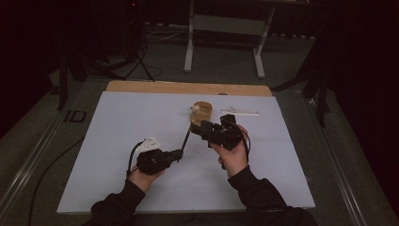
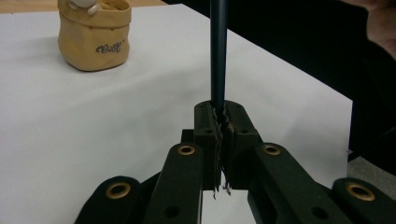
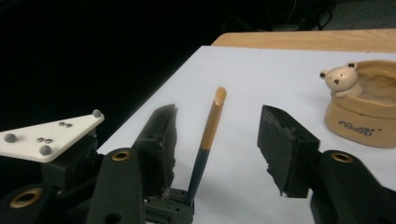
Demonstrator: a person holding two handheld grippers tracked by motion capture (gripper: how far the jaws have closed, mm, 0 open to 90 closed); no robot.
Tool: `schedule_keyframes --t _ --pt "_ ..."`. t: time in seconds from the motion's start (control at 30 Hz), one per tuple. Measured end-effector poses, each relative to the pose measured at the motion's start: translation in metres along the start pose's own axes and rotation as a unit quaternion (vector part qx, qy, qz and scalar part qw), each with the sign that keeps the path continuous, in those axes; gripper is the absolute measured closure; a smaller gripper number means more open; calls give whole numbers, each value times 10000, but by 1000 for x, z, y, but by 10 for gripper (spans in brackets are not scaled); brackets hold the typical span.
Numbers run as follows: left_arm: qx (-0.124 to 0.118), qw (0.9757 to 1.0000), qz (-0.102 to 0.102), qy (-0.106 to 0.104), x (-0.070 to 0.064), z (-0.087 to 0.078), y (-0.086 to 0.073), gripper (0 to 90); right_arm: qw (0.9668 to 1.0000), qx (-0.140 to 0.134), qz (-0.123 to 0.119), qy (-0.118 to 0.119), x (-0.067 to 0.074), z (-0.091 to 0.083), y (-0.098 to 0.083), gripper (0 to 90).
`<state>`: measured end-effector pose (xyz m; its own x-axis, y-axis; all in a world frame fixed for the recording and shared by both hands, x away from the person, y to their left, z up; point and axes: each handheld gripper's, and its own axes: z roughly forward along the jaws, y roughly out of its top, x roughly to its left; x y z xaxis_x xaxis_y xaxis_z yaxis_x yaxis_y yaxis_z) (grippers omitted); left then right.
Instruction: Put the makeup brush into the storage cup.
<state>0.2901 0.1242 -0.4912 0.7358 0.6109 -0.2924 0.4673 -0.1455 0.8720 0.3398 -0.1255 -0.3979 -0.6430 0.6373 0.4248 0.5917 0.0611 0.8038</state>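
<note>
Left gripper [image 2: 219,122] clamps a pen [image 3: 210,135] upright; right gripper [image 3: 217,149] brackets it, jaws apart; centre them, then close gently.

Bare white sheet [image 1: 117,155] all round; only the tan pot [image 1: 202,113] blocks ahead.

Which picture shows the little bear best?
The right gripper view: the bear faces the camera, peeking over the rim of the tan pot. The left gripper view cuts it off at the top edge; the high view shows a tiny pale blob.
</note>
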Motion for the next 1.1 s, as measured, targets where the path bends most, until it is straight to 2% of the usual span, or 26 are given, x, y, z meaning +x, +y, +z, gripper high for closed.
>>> schedule_keyframes --t 0.17,0.23,0.27,0.3,0.53,0.67,0.8,0.93,0.97,1.0,1.03,1.07,1.1 --pt "39 10000 -13 -78 -1 1 0 864 9998 143 127 52 -2 9 -4 566" --pt "42 9999 -28 -122 -2 2 0 864 9997 123 184 63 -3 11 -5 626" --pt "42 9999 -28 -122 -2 2 0 864 9997 123 184 63 -3 11 -5 626" --pt "63 9999 -6 -132 -3 3 0 864 9995 137 243 113 -3 14 -5 672" --pt "106 9997 -14 -200 -2 3 0 864 9989 213 345 231 -5 17 -7 822" --pt "135 9997 -29 -216 -2 4 -1 864 9986 244 377 286 -7 17 -7 831" --pt "165 9996 9 -218 -3 5 -1 863 9988 273 276 305 -4 17 -8 841" --pt "44 9996 -45 -275 -3 4 0 858 9988 229 182 393 -1 14 -6 844" --pt "51 9998 -16 -196 -4 3 1 849 9988 210 163 399 0 14 -5 844" --pt "24 9999 -26 -162 -4 3 1 830 9990 178 99 396 2 13 -5 845" --pt "24 9999 -26 -162 -4 3 1 747 9991 156 10 402 4 12 -5 844" --pt "96 9998 -28 -167 -4 3 2 747 9991 156 10 402 4 12 -5 844" --pt "139 9998 -4 -158 -4 3 3 694 9990 118 -75 425 6 11 -3 844"
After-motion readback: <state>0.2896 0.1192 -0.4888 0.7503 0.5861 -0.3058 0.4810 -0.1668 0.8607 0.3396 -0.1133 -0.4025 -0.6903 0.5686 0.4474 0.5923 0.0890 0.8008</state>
